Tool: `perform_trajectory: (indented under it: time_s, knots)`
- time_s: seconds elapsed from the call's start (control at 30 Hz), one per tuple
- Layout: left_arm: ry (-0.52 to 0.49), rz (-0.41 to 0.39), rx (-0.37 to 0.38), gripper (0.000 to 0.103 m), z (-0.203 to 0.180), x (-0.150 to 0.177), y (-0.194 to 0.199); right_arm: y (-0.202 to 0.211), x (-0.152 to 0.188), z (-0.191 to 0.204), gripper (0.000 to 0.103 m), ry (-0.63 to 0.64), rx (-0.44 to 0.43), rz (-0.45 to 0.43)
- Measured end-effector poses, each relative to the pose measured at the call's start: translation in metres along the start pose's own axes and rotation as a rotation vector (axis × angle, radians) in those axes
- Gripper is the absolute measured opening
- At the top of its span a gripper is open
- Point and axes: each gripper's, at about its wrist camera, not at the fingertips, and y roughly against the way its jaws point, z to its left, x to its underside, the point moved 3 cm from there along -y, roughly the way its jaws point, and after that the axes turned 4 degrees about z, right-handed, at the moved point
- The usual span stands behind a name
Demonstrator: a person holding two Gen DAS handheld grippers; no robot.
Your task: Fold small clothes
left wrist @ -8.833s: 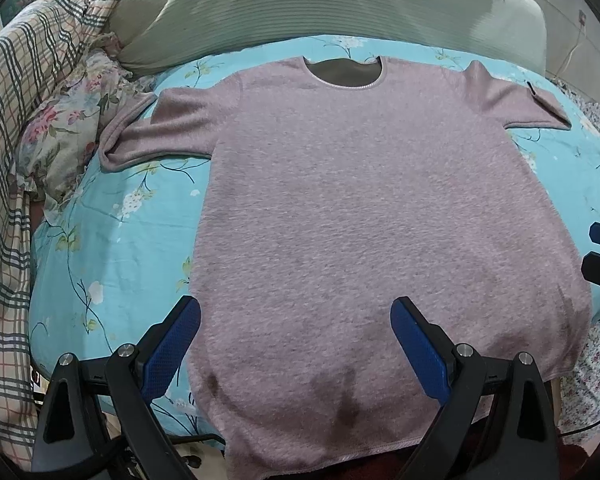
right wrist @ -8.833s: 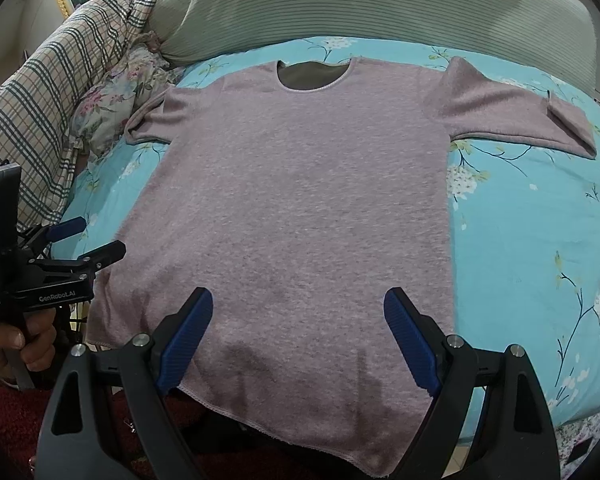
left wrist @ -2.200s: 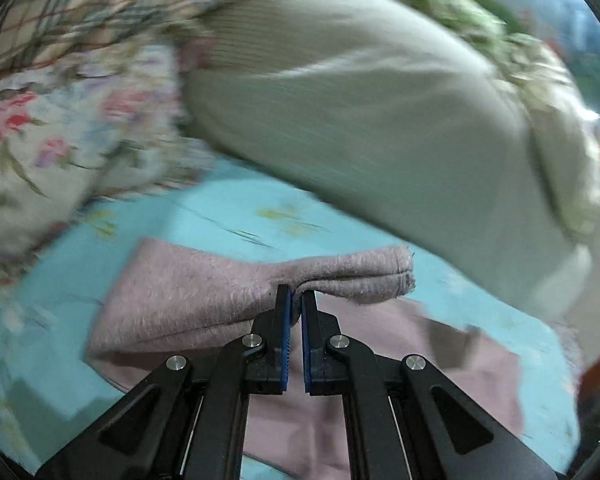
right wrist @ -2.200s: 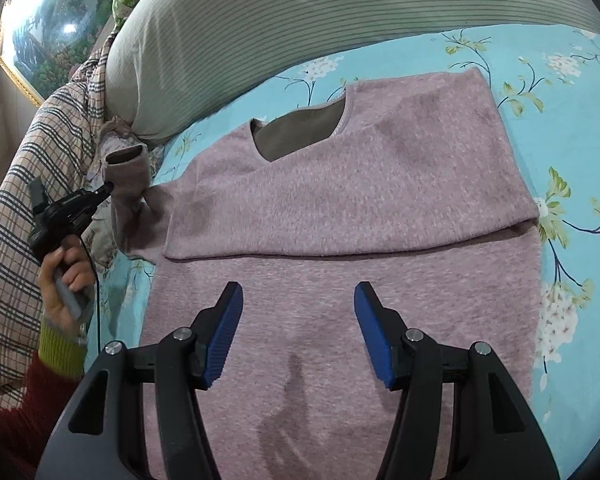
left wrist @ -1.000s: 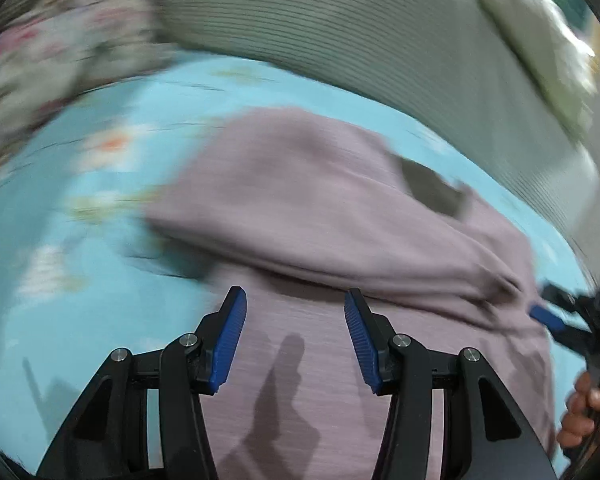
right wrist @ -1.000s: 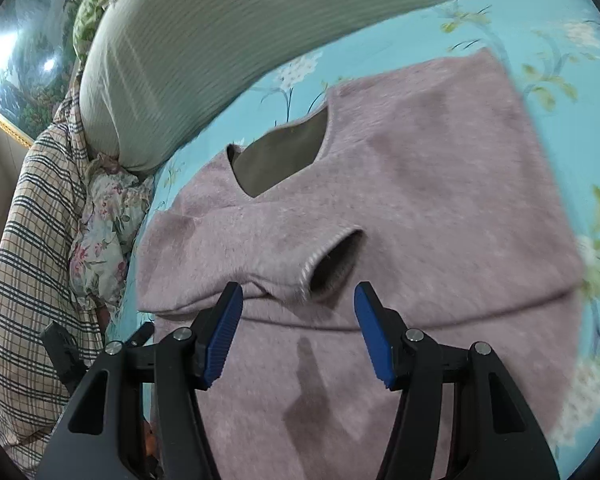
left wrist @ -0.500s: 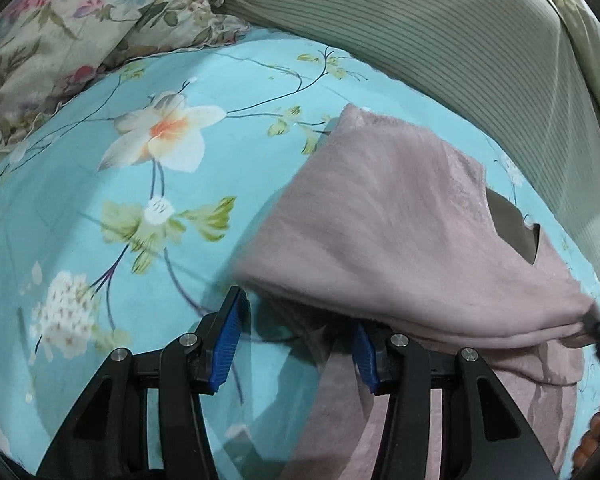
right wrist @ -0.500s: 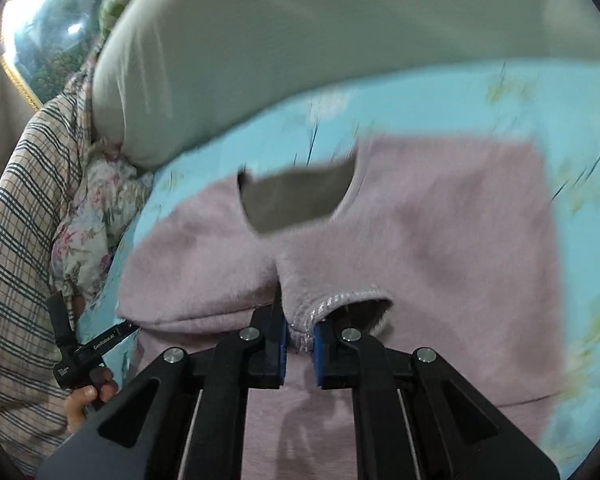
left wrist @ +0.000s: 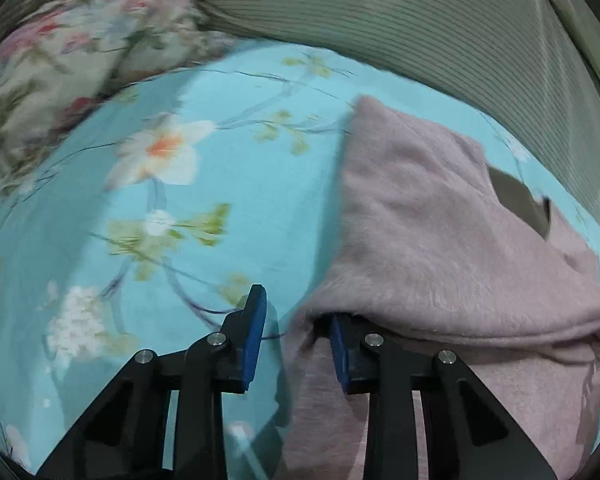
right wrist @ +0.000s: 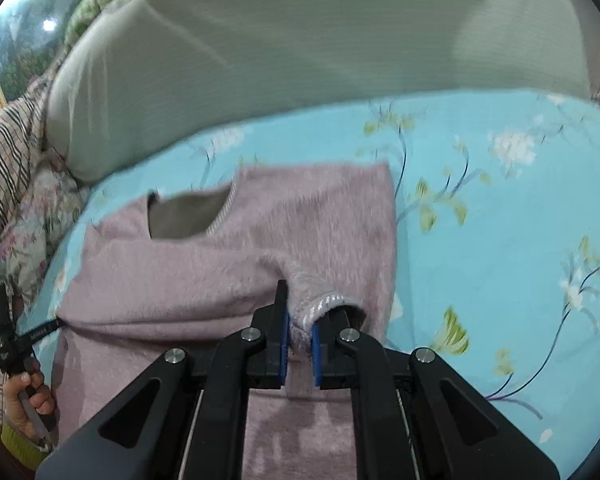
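A mauve knit sweater (left wrist: 440,248) lies on the bed with its body partly folded over, neck opening (right wrist: 180,220) toward the pillows. My right gripper (right wrist: 300,340) is shut on the striped cuff of a sleeve (right wrist: 324,300) and holds it raised above the folded body (right wrist: 220,280). My left gripper (left wrist: 296,316) is at the sweater's left folded edge. Its jaws are closing; the fabric edge lies between them, against the right pad (left wrist: 338,344), while the left pad (left wrist: 256,336) stands clear over the sheet. The right wrist view shows that left gripper (right wrist: 40,334) at the far left, in a hand (right wrist: 28,396).
The bed has a turquoise floral sheet (left wrist: 220,200), open to the sweater's right (right wrist: 500,240). A long green striped pillow (right wrist: 280,48) lines the back. A floral pillow (left wrist: 80,52) and a plaid blanket (right wrist: 0,168) crowd the left side.
The right gripper closed on the sleeve cuff, then lifted and drew it toward the right. The left gripper came in low at the folded left edge and its jaws narrowed.
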Motion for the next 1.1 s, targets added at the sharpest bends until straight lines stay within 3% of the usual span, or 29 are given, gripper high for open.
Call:
perform_trajectory:
  time_s: [0.1,0.23,0.3,0.4,0.47,0.53,0.6,0.73,0.87,1.03,1.1]
  knots:
    - [0.061,-0.016,0.034,0.031,0.011,0.001,0.003,0.008,0.000,0.003,0.009,0.020,0.013,-0.053]
    - [0.057,-0.008,0.018,0.030,0.013,0.009,0.001,-0.017,0.018,0.001,0.009,0.059,0.063,0.098]
    - [0.062,-0.007,0.023,0.031,0.016,0.010,0.001,-0.023,0.028,-0.003,0.014,0.066,0.088,0.173]
    - [0.048,-0.003,0.036,0.033,0.017,0.011,0.003,-0.004,0.029,-0.012,0.017,0.026,0.173,0.149]
    - [0.034,-0.007,0.037,0.033,0.016,0.014,0.003,0.019,0.020,-0.010,0.019,-0.012,0.169,0.073]
    - [0.028,-0.016,0.032,0.033,0.015,0.016,0.003,0.030,0.010,0.009,0.029,0.002,0.098,0.029]
    - [0.031,-0.020,0.032,0.033,0.015,0.016,0.003,0.025,0.004,0.033,0.053,0.044,0.005,0.049]
    - [0.062,-0.028,0.062,0.033,0.020,0.018,0.004,0.002,-0.008,0.087,0.054,0.112,-0.104,0.080]
    - [0.073,-0.044,0.067,0.033,0.020,0.021,0.006,-0.056,-0.024,0.168,0.056,0.180,-0.360,0.193]
    - [0.082,-0.055,0.080,0.033,0.022,0.022,0.005,-0.136,-0.040,0.272,0.056,0.325,-0.483,0.287]
    - [0.091,-0.059,0.091,0.033,0.024,0.022,0.005,-0.167,-0.050,0.298,0.057,0.360,-0.486,0.294]
